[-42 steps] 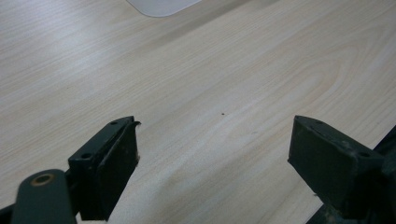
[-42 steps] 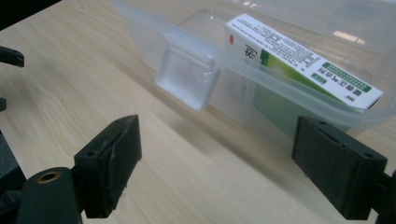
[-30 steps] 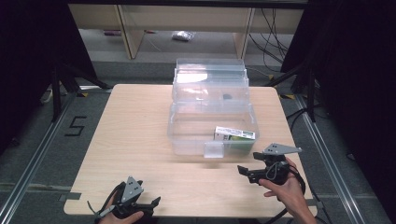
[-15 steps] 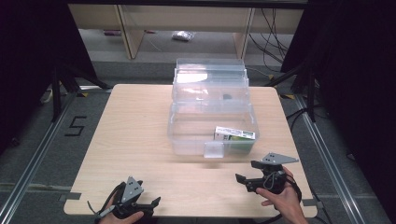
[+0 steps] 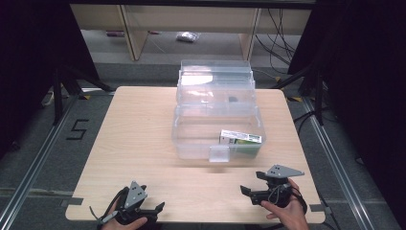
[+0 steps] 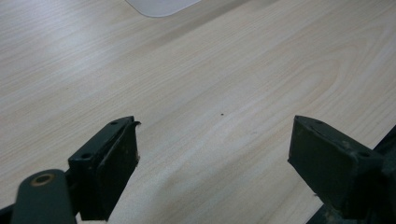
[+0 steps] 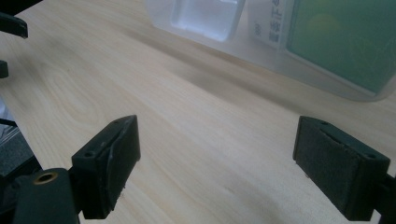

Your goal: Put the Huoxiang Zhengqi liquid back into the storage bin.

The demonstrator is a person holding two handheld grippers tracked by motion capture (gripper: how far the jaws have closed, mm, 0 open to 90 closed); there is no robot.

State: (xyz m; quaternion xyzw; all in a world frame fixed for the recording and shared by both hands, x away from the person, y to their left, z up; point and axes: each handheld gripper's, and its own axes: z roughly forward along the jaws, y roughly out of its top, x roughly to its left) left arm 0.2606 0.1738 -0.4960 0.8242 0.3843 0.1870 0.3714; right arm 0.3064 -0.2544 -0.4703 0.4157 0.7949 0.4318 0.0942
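Note:
A clear plastic box (image 5: 196, 148) stands open at the table's middle, its lid (image 5: 215, 81) leaning back. A green and white carton (image 5: 241, 138) lies inside at the front right, and its green face (image 7: 341, 42) shows through the box wall in the right gripper view. My right gripper (image 5: 252, 182) is held low near the front right edge, open and holding nothing (image 7: 217, 158), a short way in front of the box's latch (image 7: 205, 16). By the front left edge my left gripper (image 5: 155, 211) rests open over bare wood (image 6: 215, 154).
The light wooden table (image 5: 139, 134) has bare room to the left of the box and along the front. A corner of the box (image 6: 161, 5) shows at the top of the left gripper view. Shelving, cables and dark floor lie beyond the table.
My right gripper has drawn back from the box toward the table's near edge and a little lower. The left gripper has stayed where it was.

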